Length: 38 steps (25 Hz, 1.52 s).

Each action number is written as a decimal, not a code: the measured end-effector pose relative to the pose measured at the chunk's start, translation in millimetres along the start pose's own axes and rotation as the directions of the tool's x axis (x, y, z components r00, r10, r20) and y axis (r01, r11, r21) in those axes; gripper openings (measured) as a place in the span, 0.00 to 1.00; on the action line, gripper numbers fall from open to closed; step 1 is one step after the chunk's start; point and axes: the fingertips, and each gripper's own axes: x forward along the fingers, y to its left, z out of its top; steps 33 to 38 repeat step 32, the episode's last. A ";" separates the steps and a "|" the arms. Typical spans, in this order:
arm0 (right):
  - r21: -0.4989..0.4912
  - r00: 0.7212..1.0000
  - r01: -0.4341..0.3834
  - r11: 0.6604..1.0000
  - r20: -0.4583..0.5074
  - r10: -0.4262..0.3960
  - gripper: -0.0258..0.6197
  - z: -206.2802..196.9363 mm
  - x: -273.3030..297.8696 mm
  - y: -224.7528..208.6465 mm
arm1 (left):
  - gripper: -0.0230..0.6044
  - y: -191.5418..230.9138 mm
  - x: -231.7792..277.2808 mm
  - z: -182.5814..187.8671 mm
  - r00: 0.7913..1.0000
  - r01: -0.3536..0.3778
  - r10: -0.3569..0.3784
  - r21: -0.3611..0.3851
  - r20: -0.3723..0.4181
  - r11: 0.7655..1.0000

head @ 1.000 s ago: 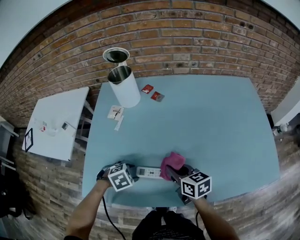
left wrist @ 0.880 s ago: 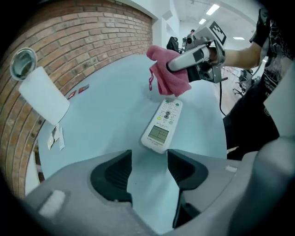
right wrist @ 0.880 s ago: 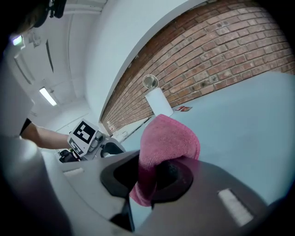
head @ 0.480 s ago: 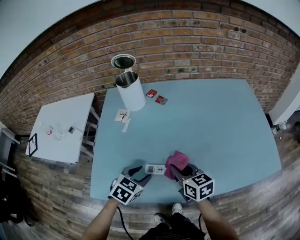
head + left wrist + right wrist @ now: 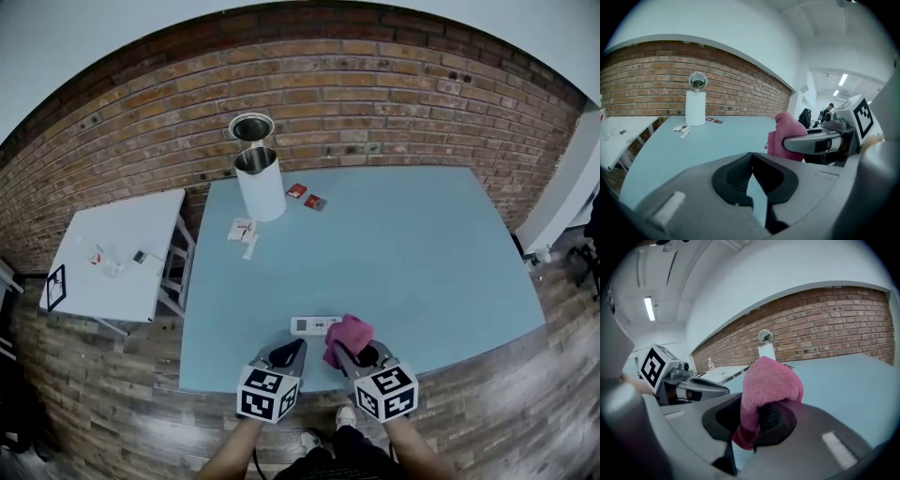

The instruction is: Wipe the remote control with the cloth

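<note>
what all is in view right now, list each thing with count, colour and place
table: one, light blue, against the brick wall
remote control: one, white, near edge of the table, nothing gripping it
cloth: one, pink, in the right tongs, by the remote control's right end
bin: one, white cylinder with round lid raised, far left corner of the table
packets: two, red, just right of the bin
scraps: two, white, in front of the bin
side table: one, white, left of the table
left tongs: one, grey, just closed, nothing between them
right tongs: one, grey, shut on the cloth
</note>
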 end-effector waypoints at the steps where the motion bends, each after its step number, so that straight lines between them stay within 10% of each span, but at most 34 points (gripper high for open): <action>1: 0.001 1.000 0.011 1.000 0.007 -0.011 0.14 -0.1 -4.2 3.6 | 0.04 -4.8 -3.3 0.8 1.000 0.010 -0.009 -0.012 0.014 1.000; 38: -0.062 0.991 0.117 0.991 0.068 -0.113 0.14 -3.2 -36.6 53.8 | 0.03 -41.0 -39.5 -12.5 0.995 -0.055 0.056 -0.014 0.082 0.998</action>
